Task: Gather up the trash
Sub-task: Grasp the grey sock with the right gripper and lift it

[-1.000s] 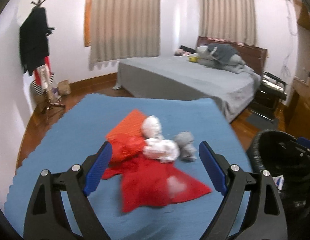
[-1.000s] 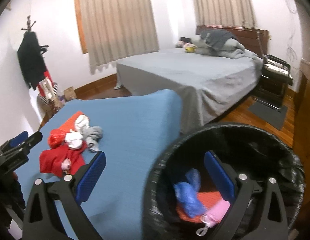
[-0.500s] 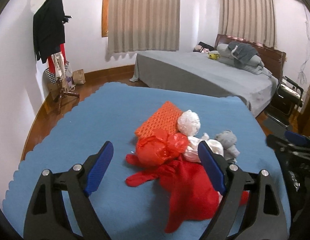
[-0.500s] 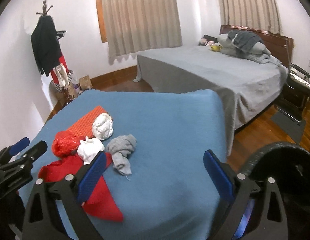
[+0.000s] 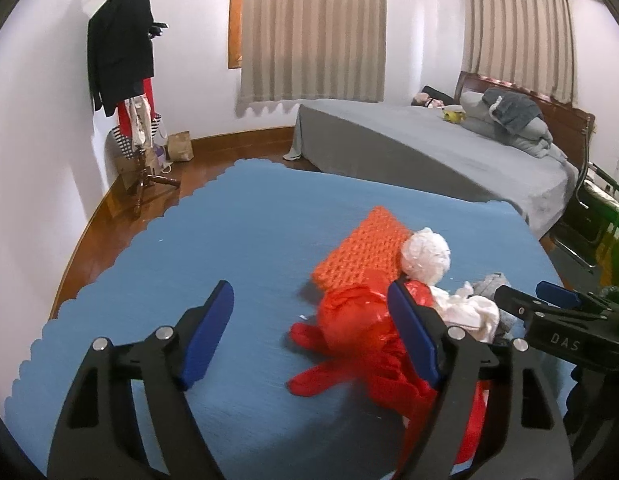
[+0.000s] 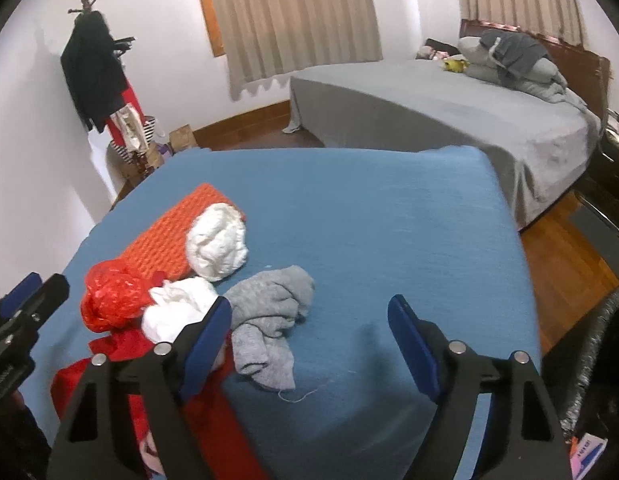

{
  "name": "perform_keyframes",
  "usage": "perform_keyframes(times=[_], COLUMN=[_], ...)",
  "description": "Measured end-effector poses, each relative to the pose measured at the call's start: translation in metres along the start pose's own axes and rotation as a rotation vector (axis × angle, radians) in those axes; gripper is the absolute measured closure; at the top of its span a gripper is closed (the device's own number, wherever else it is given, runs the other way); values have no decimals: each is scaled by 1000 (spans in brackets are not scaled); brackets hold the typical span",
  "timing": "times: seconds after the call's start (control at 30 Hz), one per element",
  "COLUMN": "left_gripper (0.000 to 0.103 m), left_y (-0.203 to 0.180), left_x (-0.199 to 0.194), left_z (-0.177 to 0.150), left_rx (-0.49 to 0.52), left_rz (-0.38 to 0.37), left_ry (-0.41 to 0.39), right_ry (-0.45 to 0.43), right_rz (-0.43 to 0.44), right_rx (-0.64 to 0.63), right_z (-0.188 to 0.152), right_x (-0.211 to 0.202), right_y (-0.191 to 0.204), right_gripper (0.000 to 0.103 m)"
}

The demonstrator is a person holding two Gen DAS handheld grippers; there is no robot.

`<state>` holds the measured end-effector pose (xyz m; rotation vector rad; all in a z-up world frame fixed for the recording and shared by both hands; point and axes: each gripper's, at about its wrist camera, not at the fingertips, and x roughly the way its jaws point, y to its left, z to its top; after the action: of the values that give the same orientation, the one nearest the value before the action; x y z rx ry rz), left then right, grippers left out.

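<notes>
A pile of trash lies on the blue table [image 6: 369,208]: a crumpled red plastic bag [image 5: 353,320] [image 6: 109,300], a white paper ball [image 5: 425,256] [image 6: 217,244], a white wad [image 6: 177,312], a grey cloth [image 6: 269,320], a red cloth [image 6: 121,360] and an orange pad [image 5: 365,256] [image 6: 165,236]. My left gripper [image 5: 309,340] is open and empty, just left of the red bag. My right gripper [image 6: 309,340] is open and empty, above the table just right of the grey cloth. The black-lined trash bin [image 6: 589,360] stands at the right edge.
A grey bed [image 6: 449,104] stands behind the table. A coat rack [image 5: 125,80] with clothes is by the left wall. A black chair [image 5: 589,208] is to the right. The right gripper also shows in the left wrist view [image 5: 549,312].
Both grippers have swung left. The right gripper has left the bin and come over the table near the pile. The left gripper has moved closer to the red bag.
</notes>
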<state>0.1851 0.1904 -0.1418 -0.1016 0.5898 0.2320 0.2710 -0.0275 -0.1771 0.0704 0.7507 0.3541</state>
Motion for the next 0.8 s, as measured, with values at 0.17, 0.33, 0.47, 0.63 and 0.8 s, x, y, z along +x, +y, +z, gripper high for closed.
perform_keyframes(times=[0.17,0.33,0.47,0.63,0.8], left_gripper=[26,27,29,35,35], left_y=[2,2,-6,-25,-56], left_x=[-1,-3,-6,-8,-7], left_z=[1,2,3,5,0], left_rx=[-8,-6,3,12,48], left_rz=[5,-1,-23,-87,-155], left_ry=[-2,-6,-10,-3,12], right_ry=[26,83,85,29,0], right_rz=[41,86,111,66,27], right_rx=[3,31,51,65,96], right_z=[2,-4,-4,-2,-1], right_x=[6,15,9,-14,-31], right_y=[5,3,-6,-21,-40], right_gripper=[33,52,63,63,63])
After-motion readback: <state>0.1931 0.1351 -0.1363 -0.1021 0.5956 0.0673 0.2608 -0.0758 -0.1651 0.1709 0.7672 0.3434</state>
